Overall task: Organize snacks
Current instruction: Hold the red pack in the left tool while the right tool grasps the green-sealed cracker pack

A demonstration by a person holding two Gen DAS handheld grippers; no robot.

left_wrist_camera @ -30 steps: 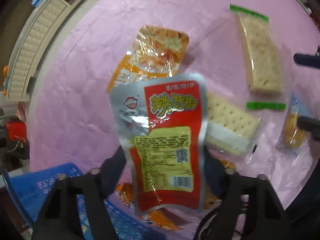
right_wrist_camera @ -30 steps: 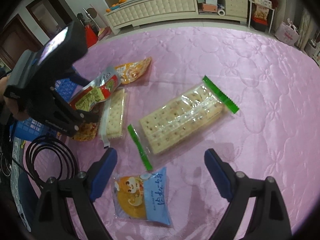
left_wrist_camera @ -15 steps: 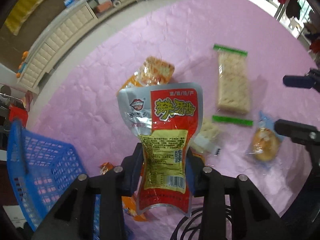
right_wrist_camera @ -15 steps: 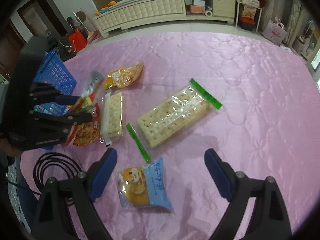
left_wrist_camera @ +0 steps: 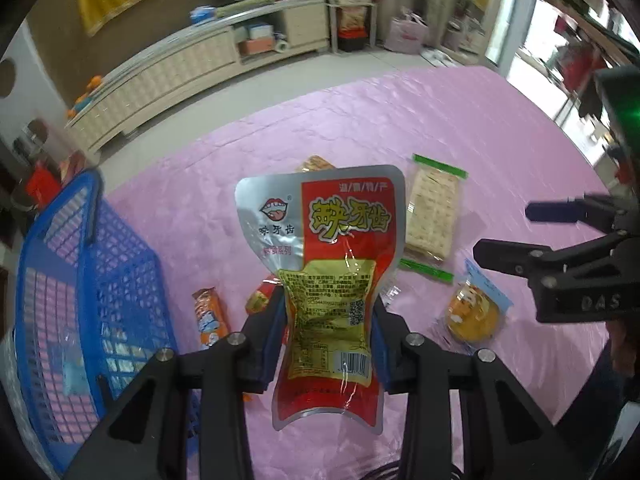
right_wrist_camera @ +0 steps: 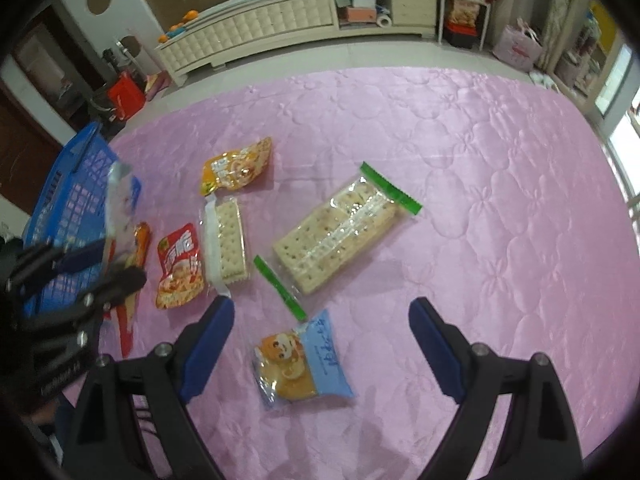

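My left gripper (left_wrist_camera: 328, 320) is shut on a red and silver snack pouch (left_wrist_camera: 324, 248) and holds it upright above the pink cloth, right of the blue basket (left_wrist_camera: 80, 280). In the right wrist view the left gripper (right_wrist_camera: 100, 268) and pouch (right_wrist_camera: 120, 200) hang by the basket (right_wrist_camera: 68, 184). My right gripper (right_wrist_camera: 320, 316) is open and empty above a blue cake packet (right_wrist_camera: 304, 364). A large cracker pack (right_wrist_camera: 340, 232), small cracker pack (right_wrist_camera: 226, 240), orange pouch (right_wrist_camera: 236, 164) and red pouch (right_wrist_camera: 178, 268) lie on the cloth.
The pink quilted cloth (right_wrist_camera: 480, 160) covers the table. An orange bar (left_wrist_camera: 210, 316) lies beside the basket. A white cabinet (right_wrist_camera: 280, 28) stands behind the table. A black cable lies at the near left edge.
My left gripper has lifted the red and silver pouch higher and swung left toward the blue basket. My right gripper has stayed open over the cake packet.
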